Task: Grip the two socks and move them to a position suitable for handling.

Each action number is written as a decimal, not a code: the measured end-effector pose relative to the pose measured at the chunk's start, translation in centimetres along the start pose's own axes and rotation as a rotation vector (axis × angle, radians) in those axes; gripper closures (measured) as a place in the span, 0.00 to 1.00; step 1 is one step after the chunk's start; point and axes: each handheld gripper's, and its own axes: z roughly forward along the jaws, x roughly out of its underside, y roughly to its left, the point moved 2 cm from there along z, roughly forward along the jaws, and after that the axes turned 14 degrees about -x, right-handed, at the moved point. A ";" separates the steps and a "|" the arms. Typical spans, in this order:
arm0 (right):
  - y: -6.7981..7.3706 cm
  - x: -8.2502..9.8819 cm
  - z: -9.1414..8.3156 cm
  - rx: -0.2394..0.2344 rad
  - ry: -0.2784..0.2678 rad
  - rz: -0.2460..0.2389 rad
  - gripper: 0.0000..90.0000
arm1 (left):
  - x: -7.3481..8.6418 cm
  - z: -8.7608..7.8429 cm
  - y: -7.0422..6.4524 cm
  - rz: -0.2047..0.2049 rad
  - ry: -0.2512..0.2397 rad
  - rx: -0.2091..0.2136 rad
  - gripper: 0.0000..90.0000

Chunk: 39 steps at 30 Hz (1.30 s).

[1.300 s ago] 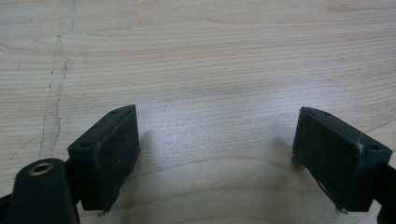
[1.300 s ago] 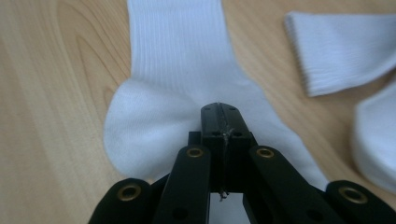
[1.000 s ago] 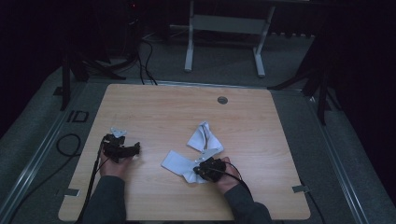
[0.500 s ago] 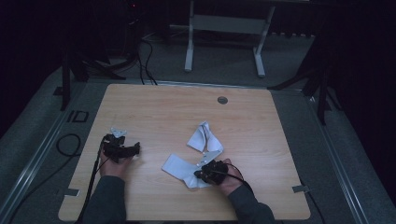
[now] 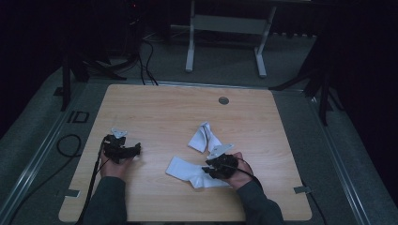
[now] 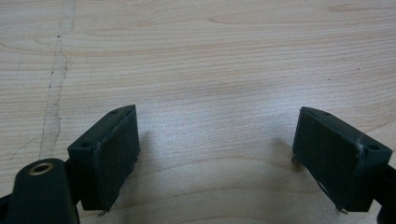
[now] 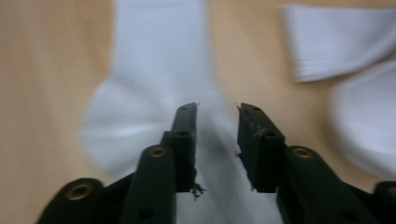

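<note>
We saw a dim high view, darkest toward twelve o'clock; the right gripper view was motion-blurred, the left gripper view sharp with soft shadows.

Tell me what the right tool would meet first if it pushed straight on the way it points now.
Most likely the white sock lying flat on the table: the right tool points along it, jaws just opened and slightly apart over the fabric with nothing clamped. Motion blur hides how high it is above the sock.

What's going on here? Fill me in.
A person at a wooden table works two white socks with a gripper in each hand. The right gripper hovers over the near sock; its jaws have just been opening, nothing clamped between them. The far sock lies apart. The left gripper rests open on bare wood.
</note>
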 end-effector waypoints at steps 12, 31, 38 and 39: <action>-4.3 0.1 -1.8 0.143 -0.052 0.112 0.65 | 0.0 0.0 0.0 0.000 0.000 0.000 0.17; -5.5 0.3 -1.0 0.195 0.031 0.100 0.97 | 0.0 0.0 0.0 0.000 0.000 0.000 0.17; -5.9 1.6 -2.9 0.238 0.049 0.094 0.97 | 0.0 0.0 0.0 0.001 0.000 0.000 0.17; -6.0 1.9 -3.1 0.242 0.051 0.101 0.97 | 0.0 0.0 0.0 0.001 0.000 0.000 0.17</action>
